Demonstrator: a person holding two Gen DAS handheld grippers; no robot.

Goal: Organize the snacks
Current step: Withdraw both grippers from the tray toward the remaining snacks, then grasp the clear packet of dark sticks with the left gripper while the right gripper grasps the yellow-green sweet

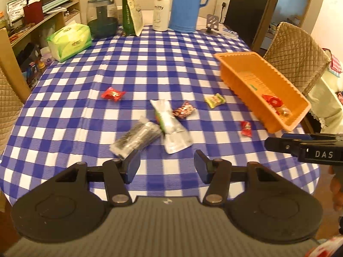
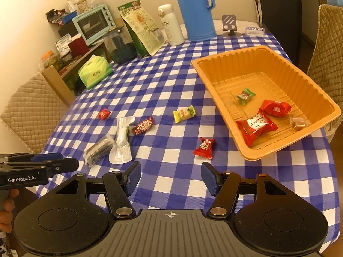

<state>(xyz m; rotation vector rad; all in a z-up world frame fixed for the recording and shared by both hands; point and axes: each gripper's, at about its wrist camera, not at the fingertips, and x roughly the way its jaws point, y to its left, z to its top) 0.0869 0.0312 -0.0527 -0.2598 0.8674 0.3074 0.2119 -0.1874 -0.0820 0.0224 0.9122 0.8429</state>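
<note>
Blue-checked cloth, snacks loose on it, both my claws released and empty.

Going left to right: my left claw hangs over the dark bar and the silver pouch, which touch and partly overlap, so I judge I should take the bar by its free end, clear of the pouch. My right claw sits just short of the red candy; I should straddle its plump middle, not the crimped ends, then lift it over the rim of the orange tray beside it, where four snacks already lie.
</note>
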